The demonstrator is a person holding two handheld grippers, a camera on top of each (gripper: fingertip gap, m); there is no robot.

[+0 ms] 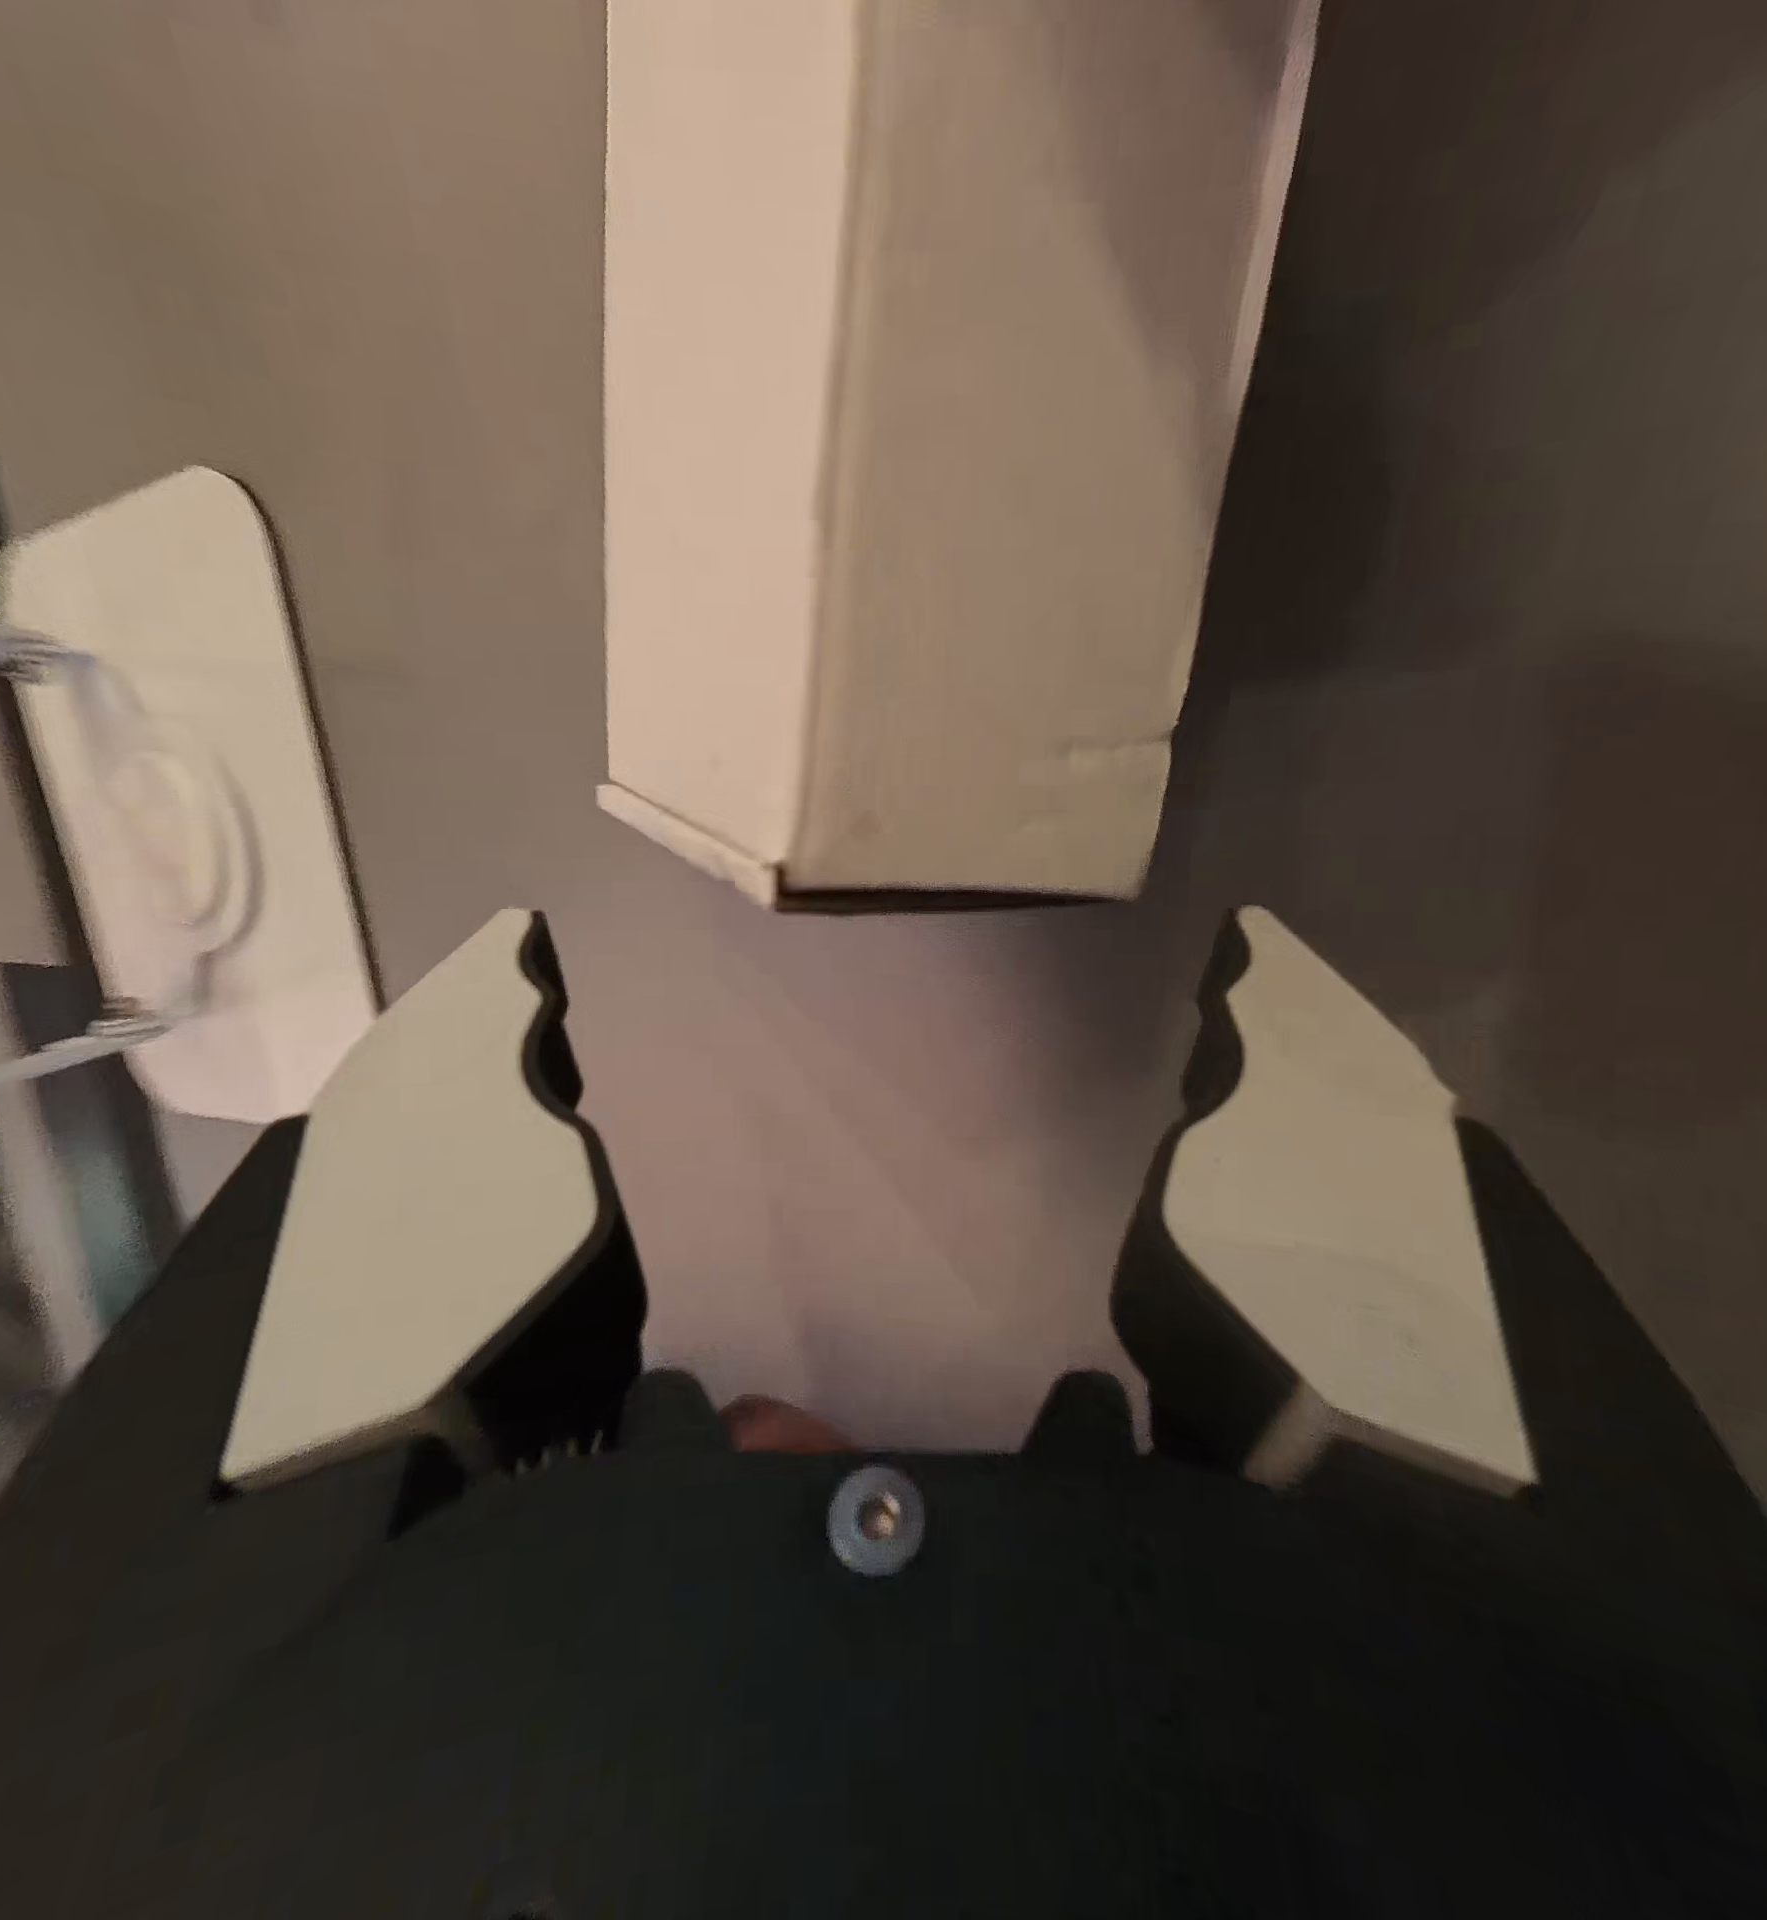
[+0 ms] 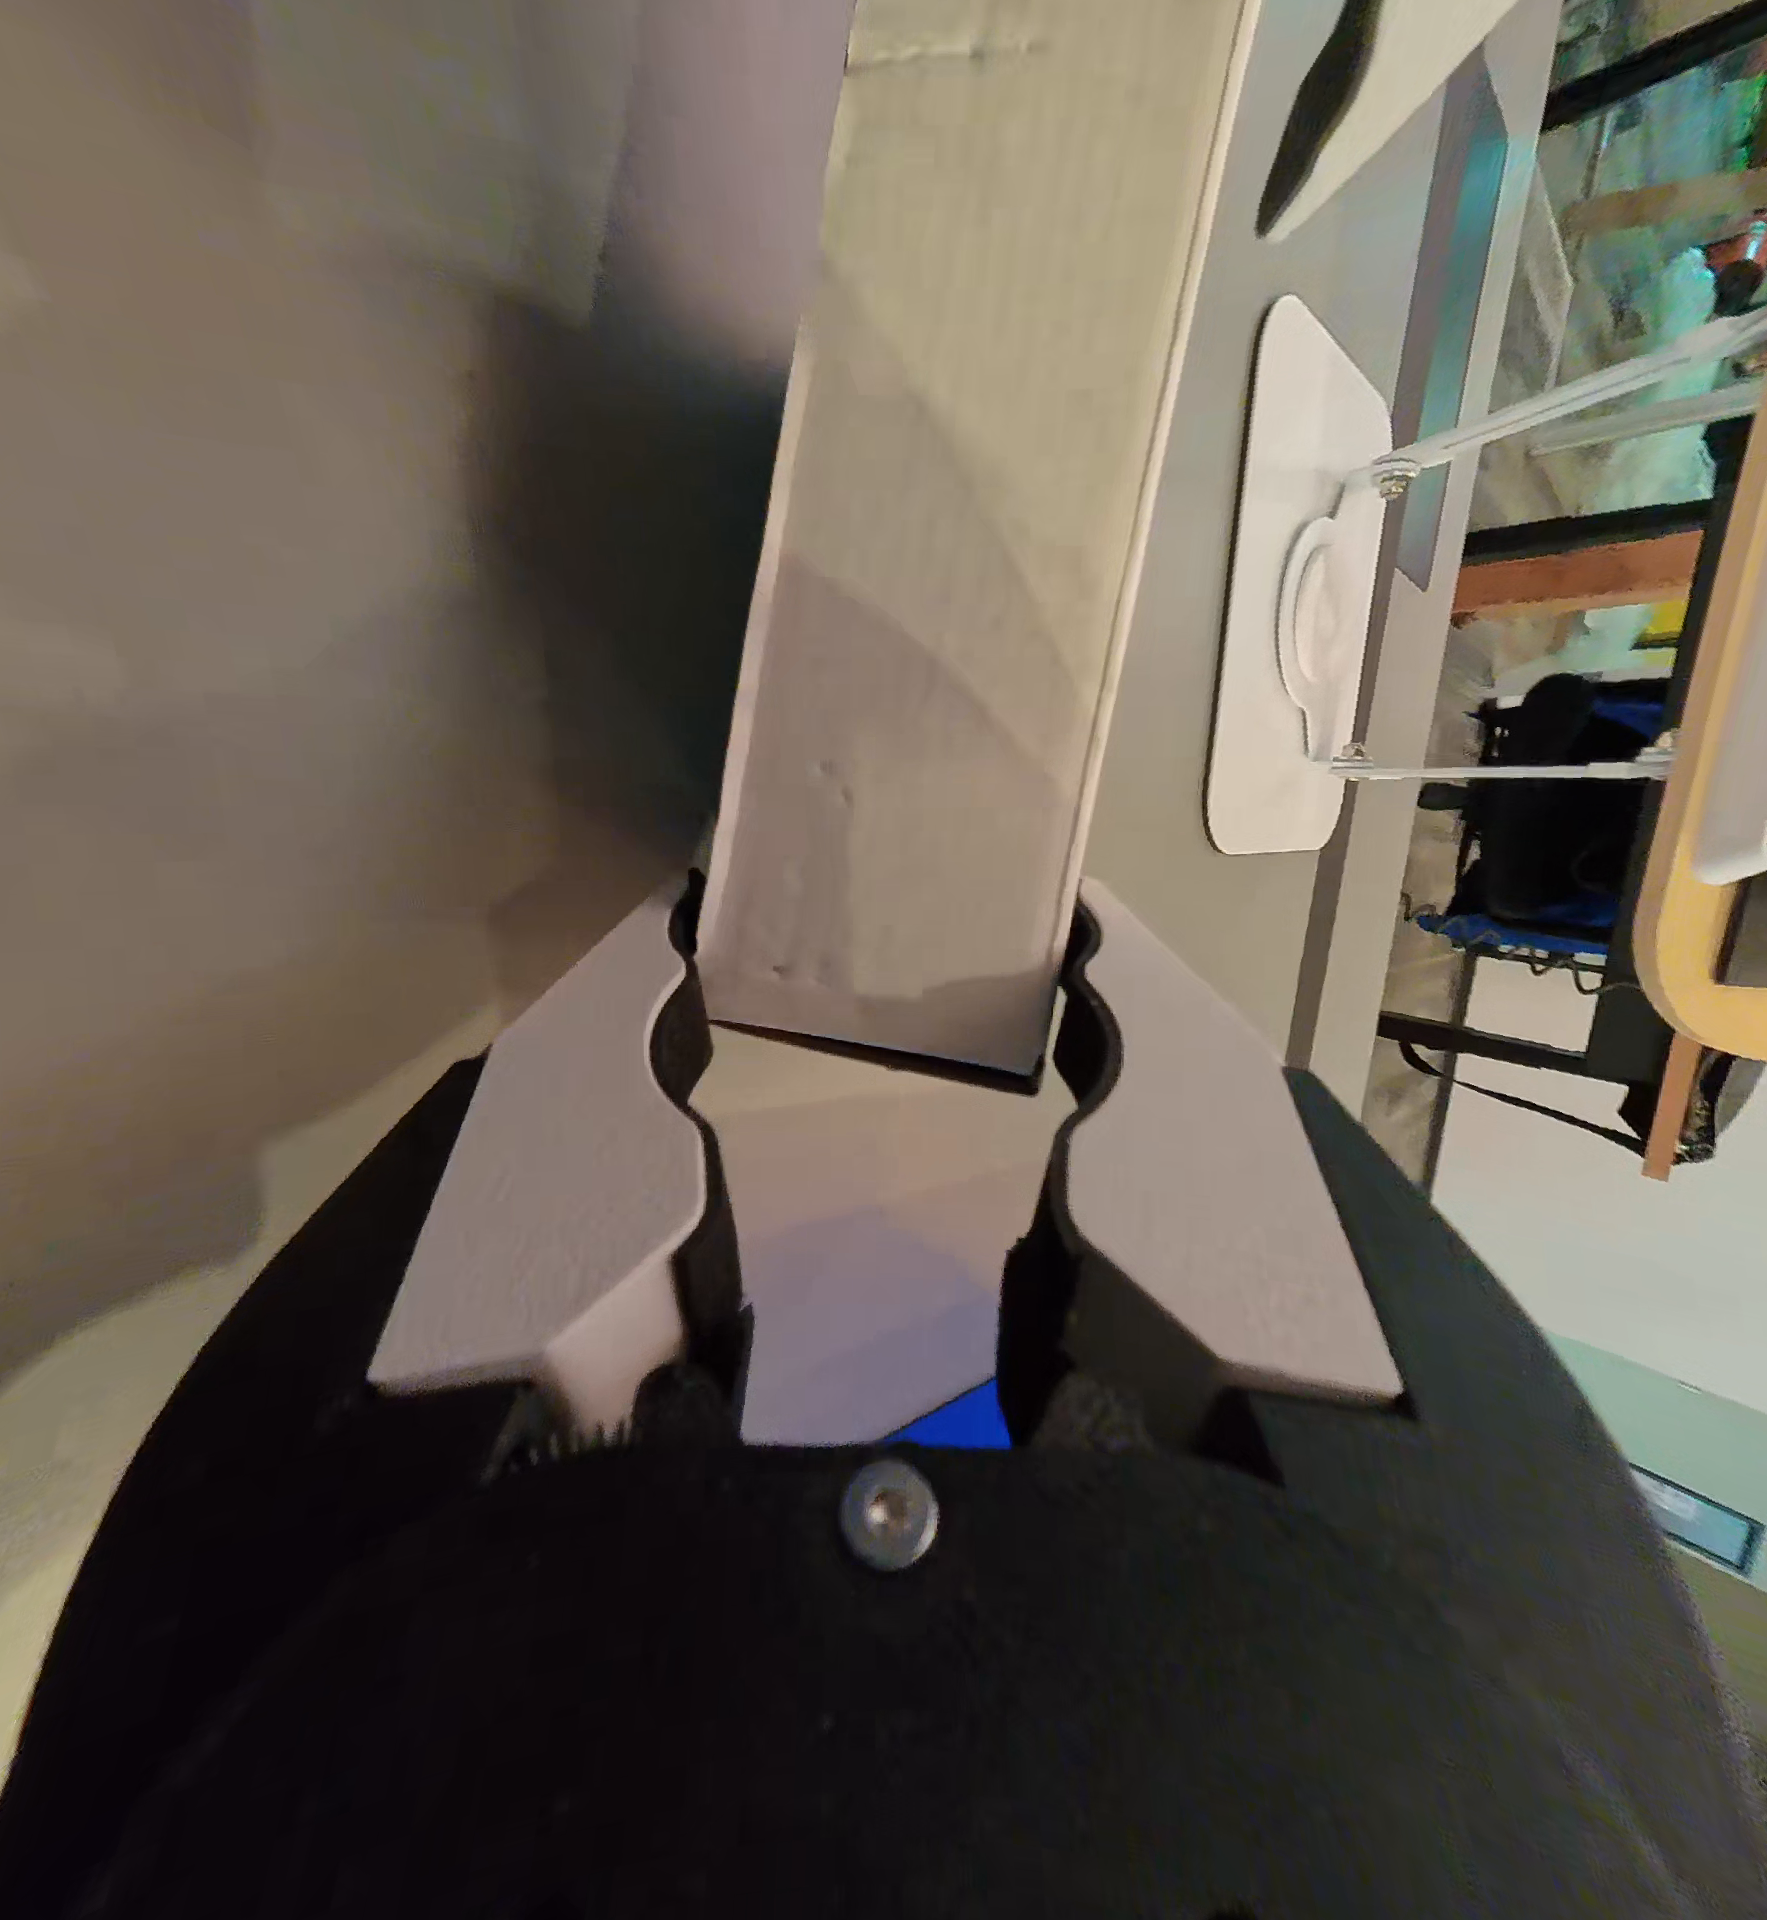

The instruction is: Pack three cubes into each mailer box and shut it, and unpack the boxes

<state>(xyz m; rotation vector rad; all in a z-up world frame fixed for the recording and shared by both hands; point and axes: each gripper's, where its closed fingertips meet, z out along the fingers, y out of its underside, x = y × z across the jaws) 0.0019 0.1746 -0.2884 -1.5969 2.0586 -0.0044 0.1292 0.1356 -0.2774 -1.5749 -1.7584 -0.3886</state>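
Both grippers frame one white mailer box (image 1: pixel 889 447), shut and long, stretching toward twelve o'clock in each wrist view. Right gripper (image 2: pixel 884 971) is clamped on the box's near end, its pale fingers (image 2: pixel 567 1164) pressing both side walls just above the bottom edge. Left gripper (image 1: pixel 874 997) stands spread wide and empty, the box's end just beyond its tips at twelve o'clock, not touching. To handle this step well, I judge the left should close squarely across the walls before the right lets go, since a single end grip could let the long box swing. A white mounting pad (image 1: pixel 172 790) sits at nine o'clock; a blue patch (image 2: pixel 952 1418), perhaps a cube, peeks behind the right fingers.
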